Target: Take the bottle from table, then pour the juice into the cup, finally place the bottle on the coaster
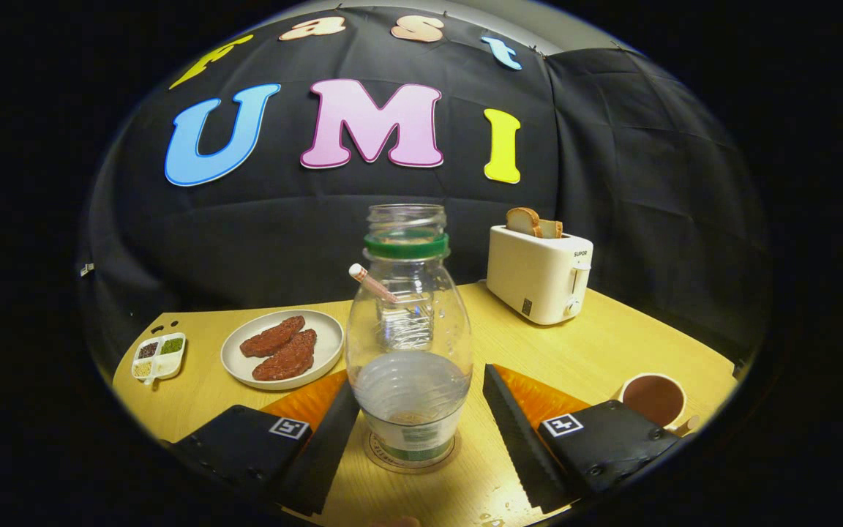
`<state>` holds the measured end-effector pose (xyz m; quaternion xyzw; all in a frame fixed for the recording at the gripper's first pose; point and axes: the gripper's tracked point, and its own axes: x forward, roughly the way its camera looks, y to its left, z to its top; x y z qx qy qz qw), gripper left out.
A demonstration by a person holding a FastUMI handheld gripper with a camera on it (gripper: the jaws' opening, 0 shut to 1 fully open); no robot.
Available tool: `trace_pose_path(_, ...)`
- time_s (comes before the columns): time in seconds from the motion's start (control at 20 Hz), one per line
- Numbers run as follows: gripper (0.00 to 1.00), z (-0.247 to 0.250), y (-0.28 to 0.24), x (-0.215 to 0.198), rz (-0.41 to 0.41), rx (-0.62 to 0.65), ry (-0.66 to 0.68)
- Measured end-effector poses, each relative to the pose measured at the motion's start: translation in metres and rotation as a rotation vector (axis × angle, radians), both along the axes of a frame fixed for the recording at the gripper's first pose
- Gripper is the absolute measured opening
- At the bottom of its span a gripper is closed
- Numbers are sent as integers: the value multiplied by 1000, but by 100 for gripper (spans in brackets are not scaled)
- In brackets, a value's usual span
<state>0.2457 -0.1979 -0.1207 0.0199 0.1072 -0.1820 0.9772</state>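
Clear plastic bottle (pixel 408 344) stands upright at lower centre of the frame, uncapped, with a green ring around the neck and a small amount of pale liquid in the bottom. Its base sits on a round coaster (pixel 410 460), whose rim shows around the foot of the bottle. A thin straw-like stick (pixel 372 282) shows through or just behind the bottle's shoulder, slanting to the upper left; which of the two, I cannot tell.

Gripper (pixel 414 432): jaws spread wide, one black finger on each side of the bottle, at lower left and lower right of the frame. The left finger's inner edge lies close against the bottle's lower wall; contact cannot be judged. The right finger stands clearly apart from it, a strip of table visible between. Not clamped on the bottle.

Cup (pixel 654 399) at lower right, beyond the right finger, white with dark liquid inside, standing on the wooden table (pixel 582 351).

Left of centre, beyond the left finger: white plate (pixel 282 350) bearing two brown meat patties. Further left, a small divided tray (pixel 159 356) of seasonings. Right of centre, at the back of the table: cream toaster (pixel 538 274) with bread slices poking from the slots.
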Motion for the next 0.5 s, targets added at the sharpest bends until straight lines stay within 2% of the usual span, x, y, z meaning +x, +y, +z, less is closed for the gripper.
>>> trace_pose_path(0.25,99,-7,17,-17,41,-46,48)
trace_pose_path(0.3,99,-21,33,-13,51,-51,62)
trace_pose_path(0.5,98,-14,43,-39,56,-72,71)
